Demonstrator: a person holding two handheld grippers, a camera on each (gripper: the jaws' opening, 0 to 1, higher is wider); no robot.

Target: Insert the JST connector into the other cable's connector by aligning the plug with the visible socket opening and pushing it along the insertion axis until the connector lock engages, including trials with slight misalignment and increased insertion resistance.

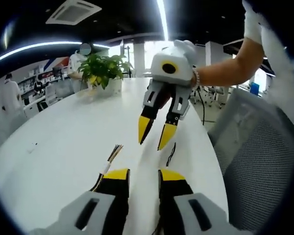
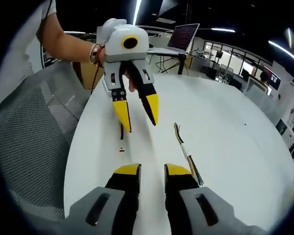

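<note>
Left gripper view: left gripper point(image 1: 143, 175) jaws stand apart, holding nothing, low over the white table point(image 1: 63, 147). The multi-wire cable point(image 1: 111, 159) lies on the table beside its left jaw; the dark cable point(image 1: 171, 154) lies beyond its right jaw. Right gripper point(image 1: 155, 136) hovers above that dark cable, jaws narrowly parted and empty.

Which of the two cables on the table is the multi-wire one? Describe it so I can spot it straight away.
On the white table, look just beyond the right gripper, beside its right-hand jaw. The multi-wire cable lies there, coloured strands fanned at its far end, unlike the thin dark cable lying under the left gripper.
</note>
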